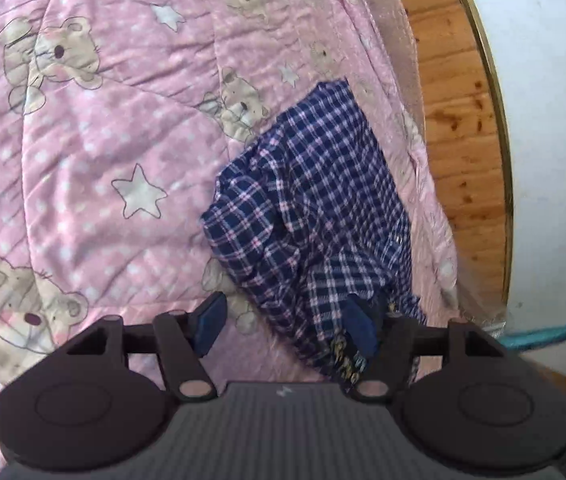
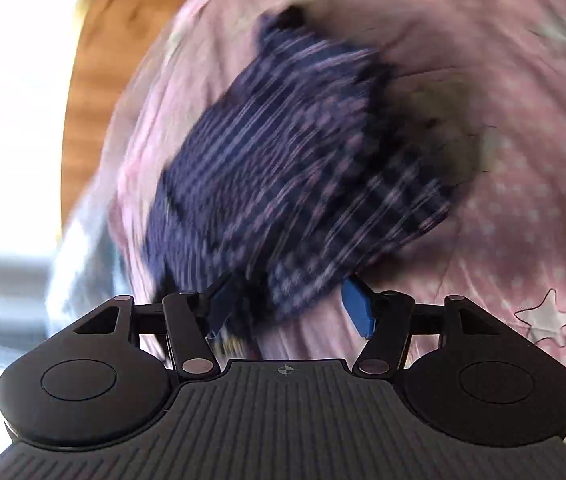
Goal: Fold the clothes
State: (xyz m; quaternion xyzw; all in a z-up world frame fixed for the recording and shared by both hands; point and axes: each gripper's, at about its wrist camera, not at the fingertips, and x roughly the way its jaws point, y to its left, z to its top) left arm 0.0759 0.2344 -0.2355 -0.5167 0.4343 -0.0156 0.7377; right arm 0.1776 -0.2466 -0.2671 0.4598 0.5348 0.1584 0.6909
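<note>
A navy plaid garment (image 1: 315,200) with pink and white lines lies bunched and partly folded on a pink teddy-bear quilt (image 1: 103,140), near the quilt's right edge. My left gripper (image 1: 285,326) is open, its blue pads wide apart. The garment's near end lies between the pads and covers part of the right finger (image 1: 359,328). The right wrist view is motion-blurred. There the garment (image 2: 283,152) reaches down to my right gripper (image 2: 288,312), which is open too, with the cloth's near edge over its left finger (image 2: 219,308).
Beyond the quilt's edge lies a wooden floor (image 1: 459,120) with a white wall (image 1: 555,120) behind it and a teal object (image 1: 539,336) low at the wall. Wide quilt (image 2: 523,220) spreads left of the garment in the left wrist view.
</note>
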